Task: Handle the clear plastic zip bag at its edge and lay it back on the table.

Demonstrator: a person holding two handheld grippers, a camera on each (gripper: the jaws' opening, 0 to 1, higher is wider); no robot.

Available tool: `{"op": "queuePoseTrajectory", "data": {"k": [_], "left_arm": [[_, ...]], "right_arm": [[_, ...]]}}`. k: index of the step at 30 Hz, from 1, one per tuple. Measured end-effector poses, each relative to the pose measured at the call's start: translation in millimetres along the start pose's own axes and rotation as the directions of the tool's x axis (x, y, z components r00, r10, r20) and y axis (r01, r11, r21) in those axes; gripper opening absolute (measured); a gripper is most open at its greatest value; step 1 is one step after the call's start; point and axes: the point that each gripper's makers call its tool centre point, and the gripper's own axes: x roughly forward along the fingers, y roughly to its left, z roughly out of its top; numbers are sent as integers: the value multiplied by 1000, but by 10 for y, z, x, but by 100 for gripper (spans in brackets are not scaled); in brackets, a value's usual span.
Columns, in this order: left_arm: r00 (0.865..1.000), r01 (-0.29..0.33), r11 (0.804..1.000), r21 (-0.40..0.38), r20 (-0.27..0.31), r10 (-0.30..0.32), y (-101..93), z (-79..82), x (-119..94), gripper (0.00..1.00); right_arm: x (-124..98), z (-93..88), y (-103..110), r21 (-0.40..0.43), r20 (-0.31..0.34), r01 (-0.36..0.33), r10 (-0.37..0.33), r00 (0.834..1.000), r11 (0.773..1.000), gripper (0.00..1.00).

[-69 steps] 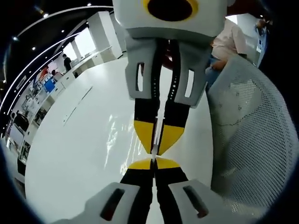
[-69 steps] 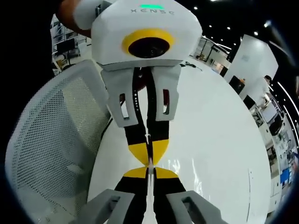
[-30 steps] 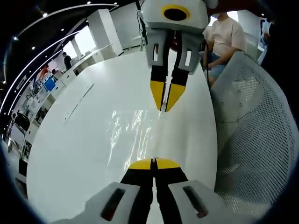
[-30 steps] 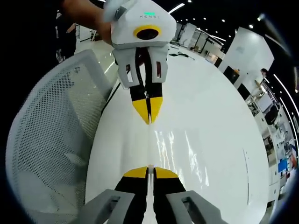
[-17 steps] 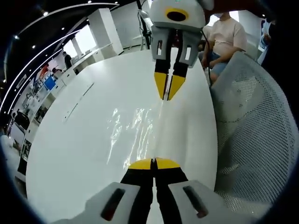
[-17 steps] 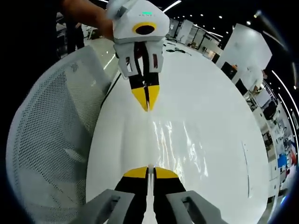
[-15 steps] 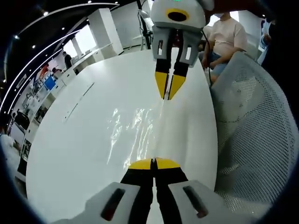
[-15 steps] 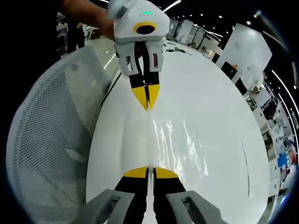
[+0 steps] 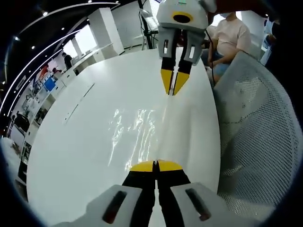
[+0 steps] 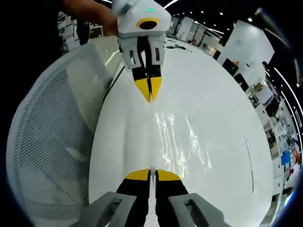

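Note:
The clear plastic zip bag [image 9: 139, 130] hangs stretched between my two grippers above the white table [image 9: 71, 142], showing as bright creases and glints. My left gripper [image 9: 156, 165] is shut on one end of the bag's edge, and the right gripper [image 9: 173, 91] faces it from the far end, shut on the other end. In the right gripper view my right gripper [image 10: 150, 173] pinches the bag [image 10: 177, 139] edge at the bottom, and the left gripper [image 10: 149, 98], held by a hand [image 10: 90, 14], pinches the far end.
A white mesh chair [image 9: 258, 127] stands close against the table's near edge; it is also seen as the chair [image 10: 45, 137] on the left. A seated person [image 9: 232, 38] is beyond the table. Desks and screens [image 9: 45, 85] line the far room.
The two grippers have drawn further apart, each looking smaller and farther in the other's view. The bag between them is pulled out longer; both stay shut on its edge.

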Motion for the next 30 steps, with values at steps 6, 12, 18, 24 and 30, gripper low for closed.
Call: {"op": "queuePoseTrajectory", "data": {"k": [6, 12, 18, 24, 30], "left_arm": [[1000, 10, 1000, -6, 1, -10, -7, -17, 3, 0], [1000, 11, 1000, 3, -8, -11, -44, -8, -7, 0], [1000, 16, 999, 28, -10, -16, -67, -10, 7, 0], [1000, 11, 998, 62, -8, -11, -79, 14, 1, 0], [1000, -14, 996, 89, -3, 14, -20, -14, 3, 0]], "right_arm": [[-12, -91, 31, -3, -13, -1, 1, 1000, 1000, 0], [-28, -76, 47, -7, -21, 4, -4, 1000, 1000, 0], [-28, -110, 74, 11, -23, 2, -2, 1000, 1000, 0], [-22, -121, 88, 1, -21, 9, -9, 1000, 1000, 0], [-2, -124, 68, 29, -14, 15, -15, 1000, 999, 3]]}}
